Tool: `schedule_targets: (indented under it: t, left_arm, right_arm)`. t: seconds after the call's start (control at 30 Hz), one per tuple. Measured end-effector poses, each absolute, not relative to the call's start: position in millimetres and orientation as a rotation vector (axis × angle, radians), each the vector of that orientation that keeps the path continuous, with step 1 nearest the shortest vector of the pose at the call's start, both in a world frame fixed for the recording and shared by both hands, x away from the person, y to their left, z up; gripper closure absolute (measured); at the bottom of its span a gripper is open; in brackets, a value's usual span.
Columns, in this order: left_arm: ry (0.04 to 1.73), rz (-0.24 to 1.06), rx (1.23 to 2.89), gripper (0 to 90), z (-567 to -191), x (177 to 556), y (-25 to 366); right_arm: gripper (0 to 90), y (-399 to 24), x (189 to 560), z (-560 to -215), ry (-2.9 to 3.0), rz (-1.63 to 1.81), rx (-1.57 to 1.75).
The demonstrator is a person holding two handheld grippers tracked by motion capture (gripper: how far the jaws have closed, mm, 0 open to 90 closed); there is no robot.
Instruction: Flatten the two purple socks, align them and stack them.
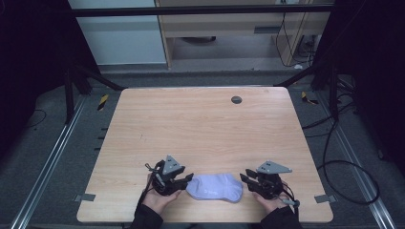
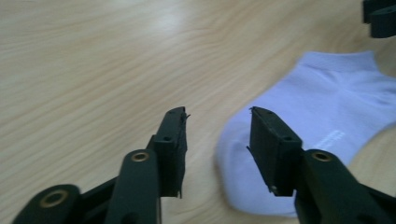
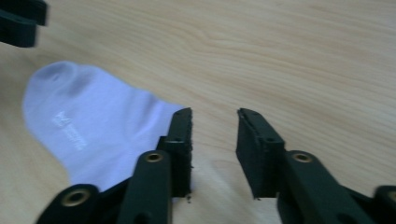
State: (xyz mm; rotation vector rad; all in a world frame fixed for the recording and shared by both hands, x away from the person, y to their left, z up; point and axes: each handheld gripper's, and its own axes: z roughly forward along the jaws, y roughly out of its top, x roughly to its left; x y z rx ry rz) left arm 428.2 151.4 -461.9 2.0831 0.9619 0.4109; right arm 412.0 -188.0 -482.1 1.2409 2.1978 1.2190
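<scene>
A pale lavender sock (image 1: 215, 187) lies flat on the wooden table (image 1: 200, 129) close to its front edge, between my two grippers. My left gripper (image 1: 188, 180) stands open at the sock's left end. In the left gripper view my left gripper (image 2: 219, 114) has bare table in its gap, and its right jaw hangs over the edge of the sock (image 2: 327, 107). My right gripper (image 1: 244, 177) stands open at the sock's right end. In the right gripper view my right gripper (image 3: 215, 114) also shows wood between its jaws, the sock (image 3: 88, 121) lying beside its left jaw.
A small round grey cap (image 1: 236, 99) sits in the table's far side. The table's front edge runs just below my hands. Black frame struts and cables (image 1: 334, 143) lie on the floor around the table. A jaw of the other gripper (image 2: 380, 18) shows beyond the sock.
</scene>
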Motion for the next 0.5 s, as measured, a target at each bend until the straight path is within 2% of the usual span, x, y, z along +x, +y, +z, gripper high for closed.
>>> schedule_targets:
  t: [0.07, 0.2, 0.37, 0.5]
  left_arm:
    - [0.984, 0.439, 2.071, 46.7, -461.5, 430.9, 161.8]
    - [1.009, 0.492, 2.078, 39.0, -463.2, 435.2, 181.1]
    - [1.054, 0.518, 2.064, 35.3, -464.0, 439.4, 204.1]
    - [1.078, 0.532, 2.037, 32.2, -462.9, 440.5, 221.3]
  right_arm:
    - [55.0, -196.1, 414.8, -482.9, 2.161, 1.212, 1.26]
    - [48.4, -207.8, 418.6, -484.3, 2.127, 1.191, 1.296]
    - [34.5, -224.3, 423.9, -486.7, 2.092, 1.175, 1.345]
    - [29.7, -231.3, 426.1, -489.8, 2.071, 1.162, 1.357]
